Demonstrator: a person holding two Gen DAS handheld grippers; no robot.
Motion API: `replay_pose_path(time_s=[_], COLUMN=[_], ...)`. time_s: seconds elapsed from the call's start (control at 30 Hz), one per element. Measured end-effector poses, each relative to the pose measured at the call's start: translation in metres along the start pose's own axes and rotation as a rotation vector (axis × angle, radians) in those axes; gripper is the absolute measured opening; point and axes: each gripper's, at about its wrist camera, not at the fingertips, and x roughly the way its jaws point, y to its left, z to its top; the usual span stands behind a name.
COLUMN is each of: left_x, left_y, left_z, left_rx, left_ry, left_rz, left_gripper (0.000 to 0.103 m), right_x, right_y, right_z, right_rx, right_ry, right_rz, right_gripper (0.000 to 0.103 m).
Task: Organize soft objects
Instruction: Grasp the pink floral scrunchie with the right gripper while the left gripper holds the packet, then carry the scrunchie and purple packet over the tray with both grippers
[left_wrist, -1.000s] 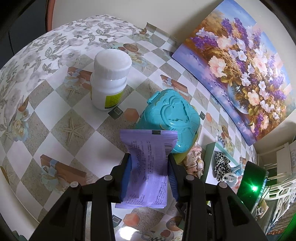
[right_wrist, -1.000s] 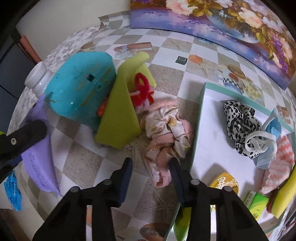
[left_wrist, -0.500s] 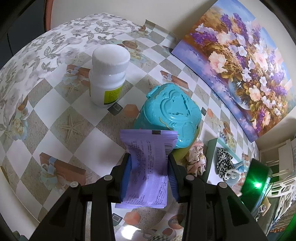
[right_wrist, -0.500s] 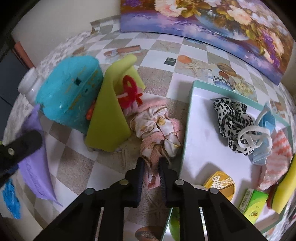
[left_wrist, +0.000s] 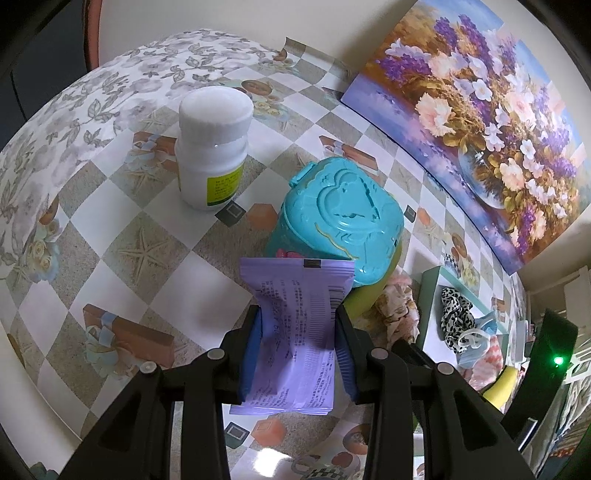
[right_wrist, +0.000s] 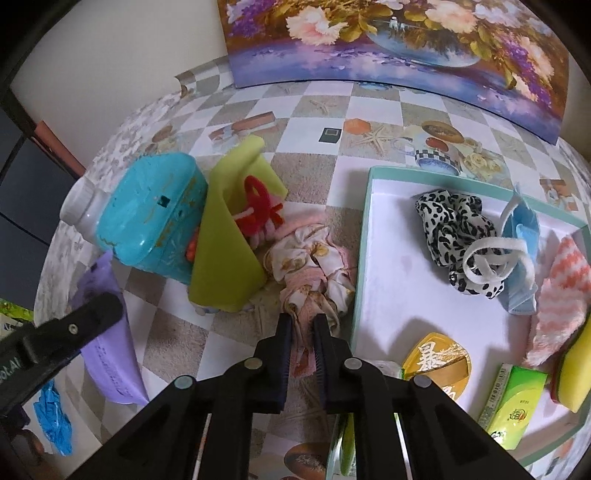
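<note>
Since a second ago the right gripper (right_wrist: 302, 325) went from wide open around the floral scrunchie (right_wrist: 314, 273) to clenched on its near end, pink fabric pinched between the pads; last two readings differ little, so it's basically clamped. Right view has shifted slightly, scrunchie still lying on the table (right_wrist: 177, 343) just left of the tray (right_wrist: 364, 236). Left gripper (left_wrist: 299, 343) unchanged, grasping the purple packet (left_wrist: 295, 332) by its sides, packet upright and bowed in the middle

Materials: scrunchie is crumpled satin-like cloth, cream with flower print plus pink parts. Packet is thin glossy film with printed text and a crimped top edge. Teal box (left_wrist: 340, 221) is hard moulded plastic with raised relief on the lid, rounded corners. A lime foam sheet (right_wrist: 225, 251) leans curled against the box, with a red fuzzy pipe-cleaner loop (right_wrist: 258, 206) beside it. White bottle (left_wrist: 212, 147) is smooth plastic, cylindrical, yellow-green label, far left of the box. Tray is shallow, rectangular, white inside with a teal rim; in it a leopard-print scrunchie (right_wrist: 450, 229), blue face mask (right_wrist: 521, 258), orange-and-white fluffy cloth (right_wrist: 554, 306), yellow sponge (right_wrist: 576, 369), gold round tin (right_wrist: 439, 365), green pack (right_wrist: 513, 402). Tablecloth is glossy checkered vinyl
</note>
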Motion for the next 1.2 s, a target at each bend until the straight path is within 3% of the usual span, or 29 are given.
replay_pose_path(time_s=[0.73,1.0,1.2], left_x=[0.004,-0.018,-0.046], left_y=[-0.005,-0.027,-0.071], left_z=[-0.005,-0.005,-0.002], left_rx=[0.030,0.081,0.162], left_ry=[0.013,-0.024,-0.054], left_rz=[-0.009,-0.035,-0.102], left_gripper=[0.039,0.039,0.039], right_x=[-0.047,-0.096,-0.139], right_y=[-0.015,-0.029,-0.048], right_z=[-0.001,0.000,0.002], right_rx=[0.093,0.141,0.164], right_ry=[-0.107,-0.238,-0.358], right_rz=[0.191,0.263,0.206], right_gripper=[0.008,0.008,0.008])
